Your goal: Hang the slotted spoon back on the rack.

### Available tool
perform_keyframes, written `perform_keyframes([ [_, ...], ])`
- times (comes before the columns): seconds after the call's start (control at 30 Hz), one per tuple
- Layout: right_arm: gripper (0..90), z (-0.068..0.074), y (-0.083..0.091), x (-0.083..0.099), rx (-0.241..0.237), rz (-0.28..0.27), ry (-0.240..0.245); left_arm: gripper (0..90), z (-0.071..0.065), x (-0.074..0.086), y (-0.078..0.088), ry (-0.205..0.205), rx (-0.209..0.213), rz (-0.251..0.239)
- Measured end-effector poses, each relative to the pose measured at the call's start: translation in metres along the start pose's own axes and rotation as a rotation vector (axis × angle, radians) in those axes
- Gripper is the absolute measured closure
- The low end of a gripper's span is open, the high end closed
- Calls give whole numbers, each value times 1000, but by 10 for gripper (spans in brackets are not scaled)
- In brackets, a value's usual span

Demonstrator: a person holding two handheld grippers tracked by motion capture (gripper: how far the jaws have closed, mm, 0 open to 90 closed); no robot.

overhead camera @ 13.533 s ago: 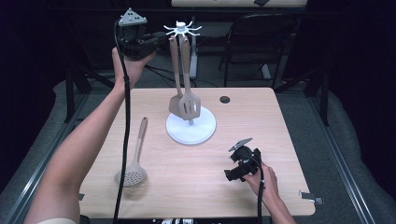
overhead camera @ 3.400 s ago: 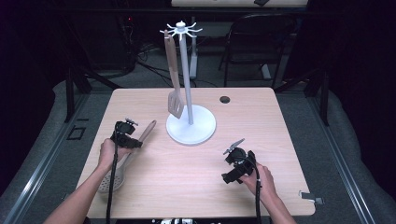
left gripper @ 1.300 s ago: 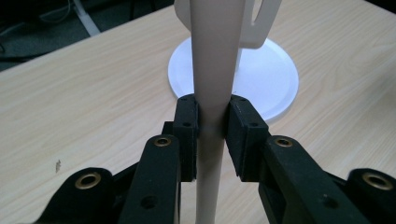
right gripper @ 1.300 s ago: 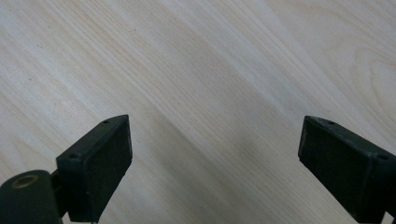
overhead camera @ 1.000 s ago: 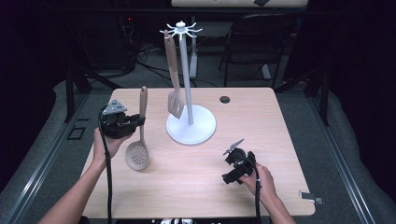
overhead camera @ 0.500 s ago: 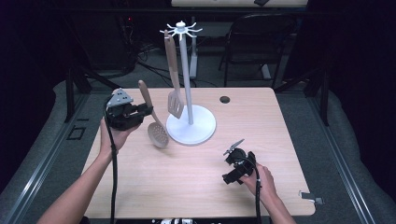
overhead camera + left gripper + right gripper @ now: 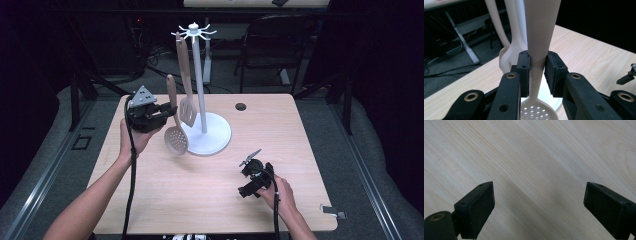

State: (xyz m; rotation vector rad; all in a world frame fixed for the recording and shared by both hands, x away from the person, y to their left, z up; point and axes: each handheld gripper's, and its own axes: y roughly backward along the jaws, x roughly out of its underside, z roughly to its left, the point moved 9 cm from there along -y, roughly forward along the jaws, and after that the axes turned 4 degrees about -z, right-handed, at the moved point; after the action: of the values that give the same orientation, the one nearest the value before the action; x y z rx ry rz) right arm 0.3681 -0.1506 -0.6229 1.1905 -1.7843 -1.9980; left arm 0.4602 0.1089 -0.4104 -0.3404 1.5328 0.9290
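Left tongs [image 7: 535, 72] pinch the skimmer [image 7: 175, 131] low on its handle, just above the perforated bowl, so I judge I've kept the top end free for a hook on the rack [image 7: 198, 80] just beyond them. It hangs upright, bowl down, off the table [image 7: 300, 130]. A spatula [image 7: 185, 85] already hangs beside it. Right tongs [image 7: 537, 207] rest spread and empty, well apart, near my edge.
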Motion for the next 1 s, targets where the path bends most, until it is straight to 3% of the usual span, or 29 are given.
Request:
perform_keyframes([
  [0.37,95,1,0,0,-7,0,-2,748,-7,-31,-14,-10,-6,-32],
  [0.73,94,1,-1,0,-6,-2,-2,748,-6,-57,-31,6,-50,-44],
  [1.0,94,-1,0,1,12,16,16,748,-4,-66,-41,26,-85,-35],
])
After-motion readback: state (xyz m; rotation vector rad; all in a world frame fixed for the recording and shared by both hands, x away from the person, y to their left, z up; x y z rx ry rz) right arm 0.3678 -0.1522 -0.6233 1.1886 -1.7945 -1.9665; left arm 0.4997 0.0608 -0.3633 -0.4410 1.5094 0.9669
